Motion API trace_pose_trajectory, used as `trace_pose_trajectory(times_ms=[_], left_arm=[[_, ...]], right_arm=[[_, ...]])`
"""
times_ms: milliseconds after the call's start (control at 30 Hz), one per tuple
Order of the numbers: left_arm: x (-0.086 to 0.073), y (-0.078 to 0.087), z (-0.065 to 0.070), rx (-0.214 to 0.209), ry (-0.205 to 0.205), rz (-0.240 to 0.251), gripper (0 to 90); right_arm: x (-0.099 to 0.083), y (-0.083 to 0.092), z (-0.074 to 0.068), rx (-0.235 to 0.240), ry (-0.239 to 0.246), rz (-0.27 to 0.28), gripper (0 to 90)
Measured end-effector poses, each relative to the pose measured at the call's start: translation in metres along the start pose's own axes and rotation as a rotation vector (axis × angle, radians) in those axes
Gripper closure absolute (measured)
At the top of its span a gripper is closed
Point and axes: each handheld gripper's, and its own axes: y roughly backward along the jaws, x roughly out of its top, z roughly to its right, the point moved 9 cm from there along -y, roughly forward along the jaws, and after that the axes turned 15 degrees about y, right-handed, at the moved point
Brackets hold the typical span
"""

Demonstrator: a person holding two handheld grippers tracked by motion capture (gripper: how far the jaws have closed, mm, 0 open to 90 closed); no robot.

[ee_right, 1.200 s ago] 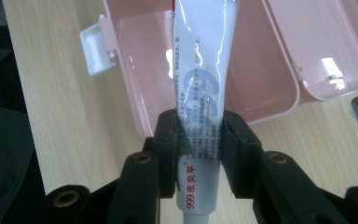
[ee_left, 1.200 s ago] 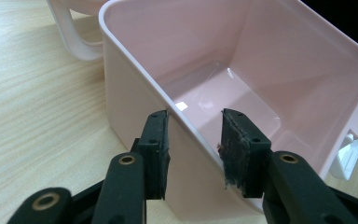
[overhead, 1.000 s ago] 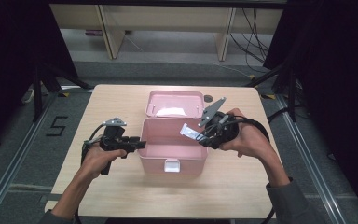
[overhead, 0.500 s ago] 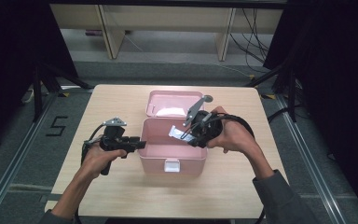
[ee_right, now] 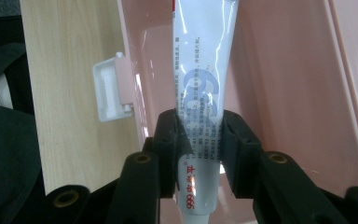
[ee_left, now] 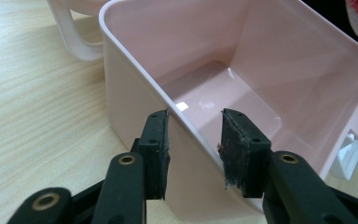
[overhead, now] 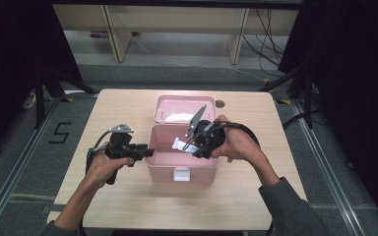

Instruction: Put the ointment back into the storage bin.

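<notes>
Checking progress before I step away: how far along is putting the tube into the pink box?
Done: the pink box stands open and empty. In hand: the left gripper straddles its side wall, and the right gripper holds the white tube over the opening. Left: lowering it in and letting go.

Overhead light is brightening the tabletop [overhead: 128, 206] while the surroundings are staying dark; glare is streaking the tube [ee_right: 200, 70].

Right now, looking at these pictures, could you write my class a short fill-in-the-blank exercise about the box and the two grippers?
1. The right gripper holds a white ____.
2. The open box is coloured ____.
3. The left gripper has its jaws on either side of the box's ____.
4. The box stands on a wooden ____.

Missing words: tube; pink; wall; table
</notes>
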Motion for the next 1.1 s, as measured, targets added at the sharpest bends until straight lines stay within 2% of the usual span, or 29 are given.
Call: trace_pose_trajectory(times_ms=[33,67,133,333,467,500,533,600,633,667,700,733,800,833,967,1000,1100], left_arm=[[0.000,0.000,0.000,0.000,0.001,0.000,61.6],[0.000,0.000,0.000,0.000,0.001,0.000,61.6],[0.000,0.000,0.001,-0.001,0.005,0.004,61.6],[0.000,0.000,0.000,-0.001,0.000,0.000,61.6],[0.000,0.000,0.000,-0.001,0.001,0.001,61.5],[0.000,0.000,0.000,-0.001,0.000,0.001,61.5],[0.000,0.000,0.000,-0.001,0.001,0.001,61.5],[0.000,0.000,0.000,-0.002,0.001,0.000,61.5],[0.000,0.000,0.000,-0.001,0.000,0.001,61.5],[0.000,0.000,0.000,-0.001,0.001,0.001,61.5],[0.000,0.000,0.000,-0.001,0.000,0.001,61.5],[0.000,0.000,0.000,-0.001,0.000,0.001,61.5],[0.000,0.000,0.000,-0.001,0.000,0.001,61.5],[0.000,0.000,0.000,-0.001,0.001,0.001,61.5],[0.000,0.000,0.000,-0.002,0.001,-0.001,61.5],[0.000,-0.001,0.001,-0.002,0.004,0.005,61.5],[0.000,0.000,0.000,-0.001,0.001,0.001,61.5]], right_arm=[[0.000,-0.001,0.000,0.003,0.013,0.003,70.2],[-0.001,-0.002,0.000,-0.001,-0.009,-0.007,70.2],[-0.003,-0.006,0.000,0.006,0.009,-0.008,70.2],[-0.005,-0.013,-0.002,0.017,-0.004,-0.025,70.2],[-0.006,-0.020,-0.004,0.037,0.014,-0.028,70.2],[-0.008,-0.022,-0.005,0.036,-0.007,-0.038,70.2],[-0.008,-0.024,-0.004,0.043,0.017,-0.030,70.2],[-0.012,-0.025,-0.002,0.035,0.036,-0.050,70.2],[-0.012,-0.027,-0.002,0.039,0.038,-0.050,70.2],[-0.009,-0.028,-0.005,0.053,0.011,-0.034,70.2],[-0.010,-0.030,-0.006,0.056,0.007,-0.038,70.2],[-0.013,-0.030,-0.004,0.049,0.032,-0.056,70.2],[-0.011,-0.034,-0.007,0.068,0.017,-0.034,70.2],[-0.014,-0.034,-0.006,0.063,0.025,-0.049,70.2],[-0.016,-0.037,-0.005,0.073,0.049,-0.036,70.2],[-0.016,-0.036,-0.006,0.072,0.022,-0.044,70.2],[-0.016,-0.037,-0.005,0.084,0.029,-0.033,70.2]])
